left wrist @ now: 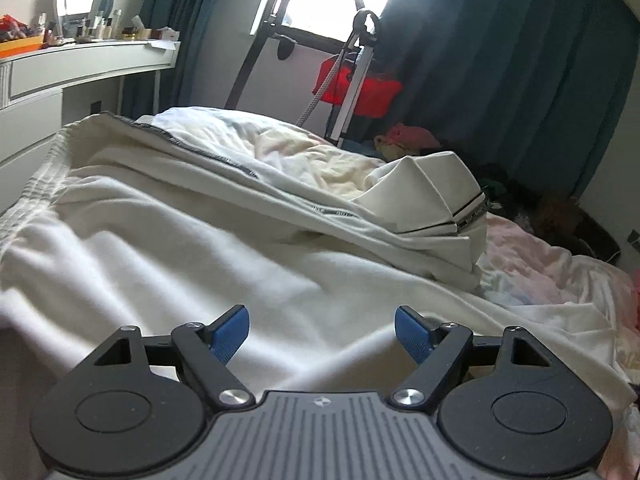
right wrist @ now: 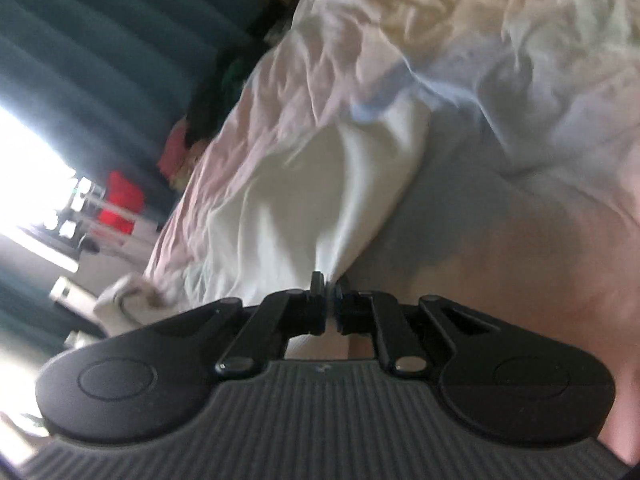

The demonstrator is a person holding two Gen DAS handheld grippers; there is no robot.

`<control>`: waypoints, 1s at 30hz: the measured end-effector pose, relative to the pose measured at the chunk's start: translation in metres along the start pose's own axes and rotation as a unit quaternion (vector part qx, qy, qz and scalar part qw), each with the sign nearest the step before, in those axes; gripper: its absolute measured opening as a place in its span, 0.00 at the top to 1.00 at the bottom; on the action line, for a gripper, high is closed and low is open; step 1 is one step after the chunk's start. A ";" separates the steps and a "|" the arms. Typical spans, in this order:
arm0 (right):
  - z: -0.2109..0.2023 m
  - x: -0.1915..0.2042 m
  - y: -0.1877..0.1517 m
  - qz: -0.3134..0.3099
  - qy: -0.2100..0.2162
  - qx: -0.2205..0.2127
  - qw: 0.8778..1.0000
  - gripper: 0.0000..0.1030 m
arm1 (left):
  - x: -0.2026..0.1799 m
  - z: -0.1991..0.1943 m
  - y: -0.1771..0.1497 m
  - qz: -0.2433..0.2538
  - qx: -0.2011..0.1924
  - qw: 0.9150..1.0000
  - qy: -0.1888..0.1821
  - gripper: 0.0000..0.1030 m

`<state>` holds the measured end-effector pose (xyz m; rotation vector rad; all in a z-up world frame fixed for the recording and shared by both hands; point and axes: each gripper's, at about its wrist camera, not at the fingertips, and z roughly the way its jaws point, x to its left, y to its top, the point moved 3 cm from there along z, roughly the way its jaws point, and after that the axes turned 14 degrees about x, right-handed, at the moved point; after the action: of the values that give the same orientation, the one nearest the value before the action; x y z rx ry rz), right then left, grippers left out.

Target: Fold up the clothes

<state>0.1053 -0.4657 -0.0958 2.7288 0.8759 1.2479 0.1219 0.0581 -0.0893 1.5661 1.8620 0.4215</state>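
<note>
Right gripper (right wrist: 329, 300) pinching white garment (right wrist: 304, 200) (blurred) | left gripper (left wrist: 322, 334) wide, empty

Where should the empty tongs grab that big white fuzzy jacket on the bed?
Probably at the ribbed hem edge of the white fleece jacket, coming in from the left side. That edge lies thin and free along the bedding, so the open left tongs could slide over it. The middle is one broad flat layer with nothing to pinch. The right tongs are already shut on white cloth.
</note>
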 end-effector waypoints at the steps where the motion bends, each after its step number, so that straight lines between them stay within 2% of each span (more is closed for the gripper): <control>1: -0.002 -0.002 -0.001 -0.001 0.006 -0.003 1.000 0.90 | -0.001 -0.003 -0.004 -0.002 0.003 1.000 0.003 0.21; 4: -0.006 -0.002 -0.001 0.013 0.031 -0.017 0.999 0.79 | 0.000 -0.011 -0.014 -0.013 0.010 1.000 0.008 0.21; 5: -0.005 -0.004 0.001 0.017 0.038 -0.021 0.999 0.61 | 0.001 -0.012 -0.017 -0.017 0.012 1.000 0.006 0.21; 6: -0.004 -0.005 0.002 0.022 0.043 -0.026 0.998 0.37 | 0.001 -0.014 -0.018 -0.020 0.014 1.000 0.004 0.21; 7: -0.004 -0.008 0.002 0.028 0.045 -0.035 0.998 0.30 | 0.000 -0.014 -0.019 -0.020 0.014 1.000 0.002 0.20; 8: -0.004 -0.010 0.003 0.035 0.047 -0.044 0.997 0.30 | -0.001 -0.014 -0.020 -0.020 0.013 1.000 0.002 0.20; 12: 0.011 -0.025 0.024 0.077 0.067 -0.063 0.993 0.32 | -0.004 -0.006 -0.021 -0.021 0.016 1.000 0.009 0.20; 16: 0.037 -0.052 0.044 0.150 0.108 -0.078 0.980 0.41 | -0.003 0.008 -0.021 -0.039 0.038 0.999 -0.004 0.20; 18: 0.049 -0.064 0.050 0.184 0.118 -0.087 0.972 0.59 | -0.002 0.013 -0.020 -0.042 0.039 0.998 -0.006 0.20; 20: 0.058 -0.072 0.057 0.204 0.122 -0.094 0.967 0.70 | -0.002 0.017 -0.018 -0.045 0.039 0.998 -0.004 0.20; 22: 0.065 -0.074 0.065 0.194 0.108 -0.107 0.969 0.77 | -0.002 0.022 -0.016 -0.049 0.039 0.998 -0.003 0.19; 23: 0.069 -0.074 0.069 0.185 0.095 -0.112 0.972 0.88 | -0.003 0.023 -0.015 -0.048 0.038 0.998 -0.002 0.19; 24: 0.071 -0.072 0.073 0.177 0.082 -0.114 0.974 0.94 | -0.003 0.024 -0.015 -0.045 0.036 0.998 -0.001 0.19; 28: 0.052 -0.057 0.078 0.146 0.078 -0.165 0.972 0.95 | -0.001 0.028 -0.014 -0.050 0.035 0.998 -0.005 0.19; 30: 0.031 -0.046 0.082 0.124 0.080 -0.203 0.968 0.95 | 0.000 0.029 -0.013 -0.054 0.034 0.998 -0.009 0.19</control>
<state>0.1422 -0.5510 -0.1290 2.4821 0.2421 1.5080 0.1313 0.0504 -0.1185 1.5000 1.9548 0.2981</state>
